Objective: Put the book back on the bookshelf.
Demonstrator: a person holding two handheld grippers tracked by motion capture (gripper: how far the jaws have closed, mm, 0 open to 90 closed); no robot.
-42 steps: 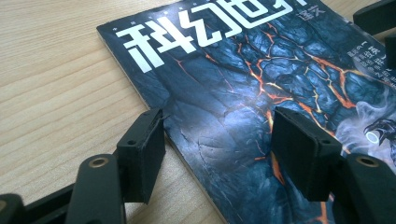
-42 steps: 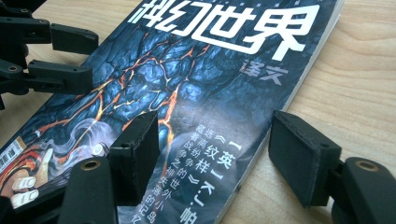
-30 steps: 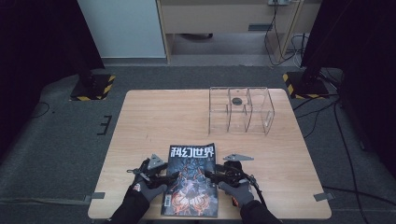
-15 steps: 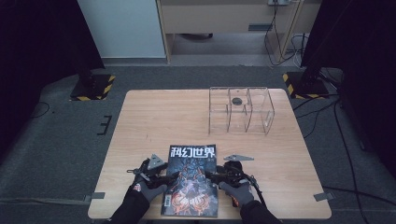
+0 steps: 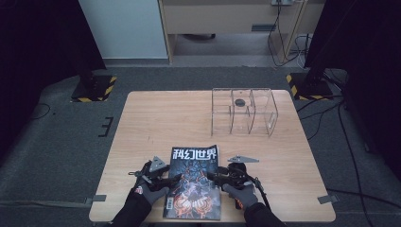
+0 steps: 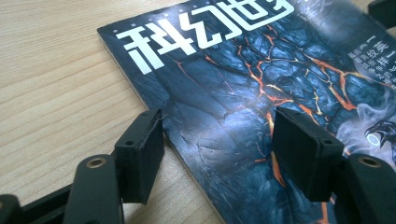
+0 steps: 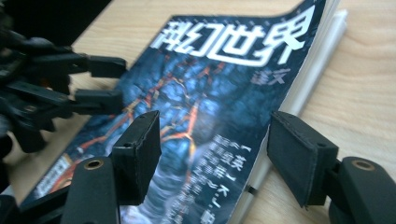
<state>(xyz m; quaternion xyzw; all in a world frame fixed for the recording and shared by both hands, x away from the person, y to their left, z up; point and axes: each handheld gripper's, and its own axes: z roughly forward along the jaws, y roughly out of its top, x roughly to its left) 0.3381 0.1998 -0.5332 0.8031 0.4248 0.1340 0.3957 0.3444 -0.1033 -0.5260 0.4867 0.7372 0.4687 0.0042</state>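
Wood-grain surface (image 5: 156, 123), pale, rectangular. Item one: magazine (image 5: 194, 182), dark glossy cover with orange cracks and white title, lying flat at the middle of the near edge. Item two: left gripper (image 5: 169, 179), jaws partly spread, straddling the magazine's left edge, one on bare wood, one over the cover; nothing clamped. Item three: right gripper (image 5: 211, 176), jaws likewise apart, astride the right edge, where the cover lifts slightly off the pages; no hold either. Item four: clear rack (image 5: 243, 111) with dividers, near the far right corner, well apart. Change from a second ago: none visible, both hands unmoved. Judgement: neither side is gripped yet; the lift has not begun.
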